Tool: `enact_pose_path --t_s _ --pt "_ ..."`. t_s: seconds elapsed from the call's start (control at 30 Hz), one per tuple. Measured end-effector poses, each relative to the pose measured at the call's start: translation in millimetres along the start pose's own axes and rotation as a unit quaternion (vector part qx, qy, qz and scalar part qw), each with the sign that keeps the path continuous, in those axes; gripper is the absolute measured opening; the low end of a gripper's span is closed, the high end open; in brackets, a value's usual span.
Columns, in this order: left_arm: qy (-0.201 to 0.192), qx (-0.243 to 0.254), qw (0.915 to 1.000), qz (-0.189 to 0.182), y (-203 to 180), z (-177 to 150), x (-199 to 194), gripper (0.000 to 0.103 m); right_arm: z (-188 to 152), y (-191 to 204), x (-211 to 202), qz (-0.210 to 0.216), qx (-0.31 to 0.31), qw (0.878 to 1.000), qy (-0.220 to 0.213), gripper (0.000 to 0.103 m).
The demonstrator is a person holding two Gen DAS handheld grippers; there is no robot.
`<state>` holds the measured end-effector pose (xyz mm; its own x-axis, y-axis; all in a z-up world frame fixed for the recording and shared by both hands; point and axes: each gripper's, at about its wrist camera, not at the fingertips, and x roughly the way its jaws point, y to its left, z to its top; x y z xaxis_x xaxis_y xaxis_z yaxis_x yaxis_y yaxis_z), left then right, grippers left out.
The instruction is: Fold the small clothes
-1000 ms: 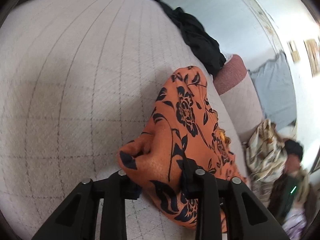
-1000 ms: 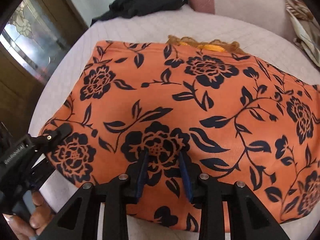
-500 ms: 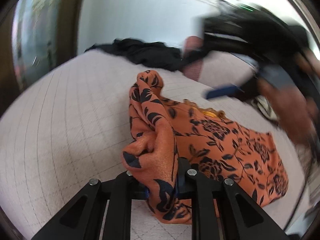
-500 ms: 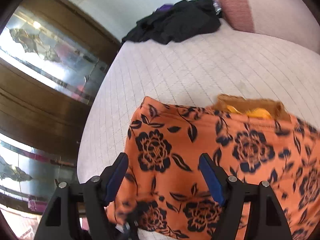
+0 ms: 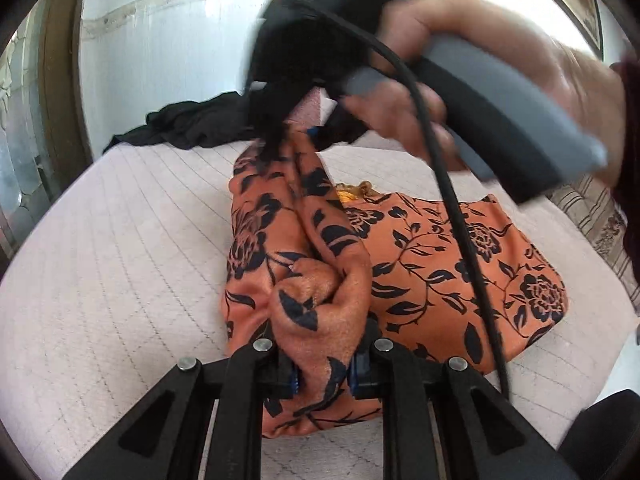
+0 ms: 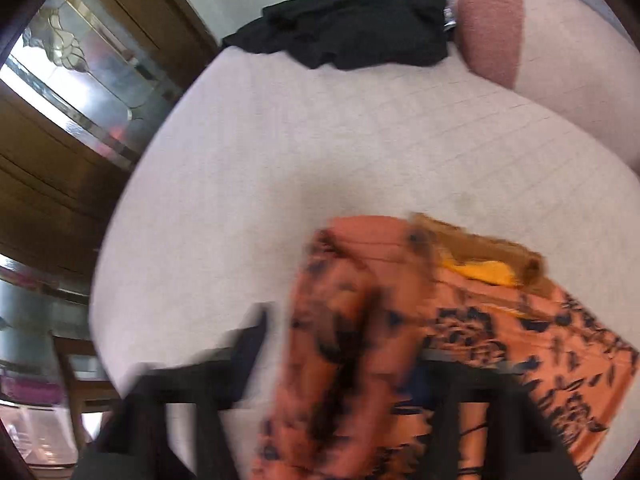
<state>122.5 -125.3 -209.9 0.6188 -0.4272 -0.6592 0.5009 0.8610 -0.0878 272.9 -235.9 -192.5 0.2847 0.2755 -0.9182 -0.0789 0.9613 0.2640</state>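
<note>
Left wrist view has the clearest look: the left gripper (image 5: 324, 364) has its jaws clamped on a bunched-up fold of the orange floral garment (image 5: 440, 264), fabric squeezed tight between the blue pads. Rest of that garment lies spread on the pale quilted bed (image 5: 120, 280), with a bit of yellow-brown trim (image 5: 354, 191) peeking out at the far edge. One strip of the cloth is pulled up off the bed toward the right gripper (image 5: 298, 136), which hangs blurred over the middle, held by a person's hand (image 5: 404, 116) wrapped around a grey handle (image 5: 500, 100). A black cable (image 5: 460, 240) trails down from it across the garment. Right wrist view is pretty smeared, but you can see the jaws closing with a lifted ridge of the orange fabric between them; whether the pads are actually pressing on it yet, can't tell through the blur. Further back on the bed sits a heap of black clothes (image 6: 352, 28), just beside a pink cushion (image 6: 490, 20) at the head end. Off to the left of that view is a dark wooden door with glass panels (image 6: 80, 68).
</note>
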Motion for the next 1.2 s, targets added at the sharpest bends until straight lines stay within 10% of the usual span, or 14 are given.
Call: enact_pose_path --t_s 0.33,0.53,0.77,1.2 --pt "0.015 0.045 0.9934 -0.104 -27 -8 9 0.017 -82 -99 -33 0.037 0.093 0.987 -0.130 0.016" --pt "0.010 0.082 0.9741 -0.211 -72 -2 5 0.017 -152 -174 -58 0.061 0.175 0.958 -0.217 0.016" --pt "0.031 0.066 0.9533 -0.293 -127 24 41 0.017 -162 -237 -71 0.033 0.214 0.949 -0.232 0.016" --pt "0.067 0.074 0.9411 -0.323 -170 23 79 0.022 -174 -305 -79 0.000 0.218 0.944 -0.246 0.016"
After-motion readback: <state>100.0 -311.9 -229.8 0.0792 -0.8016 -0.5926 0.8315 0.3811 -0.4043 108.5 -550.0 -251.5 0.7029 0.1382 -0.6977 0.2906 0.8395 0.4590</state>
